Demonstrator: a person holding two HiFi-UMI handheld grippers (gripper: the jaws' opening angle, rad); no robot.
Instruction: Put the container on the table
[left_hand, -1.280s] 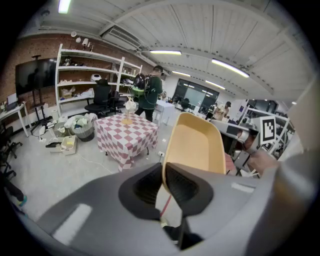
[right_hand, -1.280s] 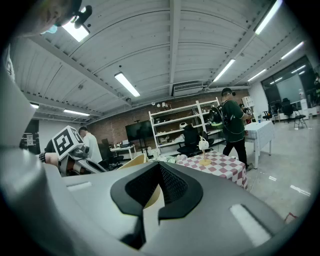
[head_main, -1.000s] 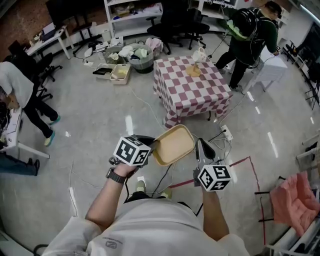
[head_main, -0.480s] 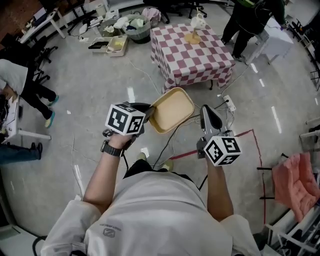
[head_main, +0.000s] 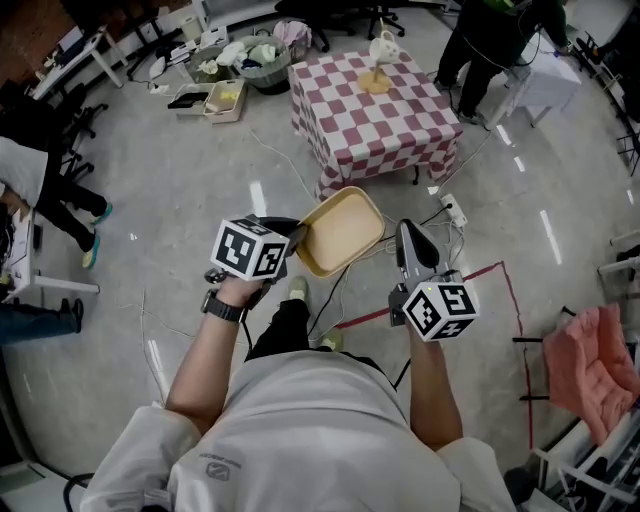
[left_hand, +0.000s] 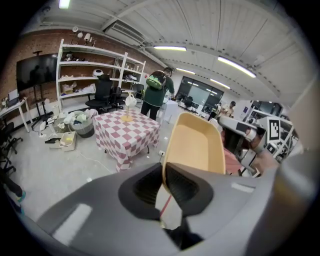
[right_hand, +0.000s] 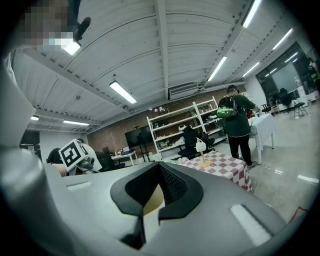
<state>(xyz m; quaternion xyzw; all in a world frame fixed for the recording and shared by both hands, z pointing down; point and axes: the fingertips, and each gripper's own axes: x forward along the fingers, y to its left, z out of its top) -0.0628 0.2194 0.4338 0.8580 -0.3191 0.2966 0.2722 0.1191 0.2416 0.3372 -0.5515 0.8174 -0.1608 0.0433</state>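
A shallow tan container (head_main: 340, 232) hangs in the air over the floor, held by its near rim. My left gripper (head_main: 299, 236) is shut on that rim; in the left gripper view the container (left_hand: 195, 145) stands up from between the jaws of the left gripper (left_hand: 164, 181). My right gripper (head_main: 408, 234) hovers just right of the container, shut with nothing in it. In the right gripper view a bit of the tan container (right_hand: 151, 205) shows behind the right gripper (right_hand: 160, 186). The table (head_main: 335, 118) with a red-and-white checked cloth stands ahead.
A small white jug and a tan dish (head_main: 376, 80) sit at the table's far edge. A person in green (head_main: 492, 40) stands at its far right. Cables and a power strip (head_main: 452, 211) lie on the floor; bins of clutter (head_main: 222, 98) sit left of the table.
The person holding the grippers has walked a step towards the table, one leg now forward. The container stays in the left gripper, and the right gripper stays beside it.
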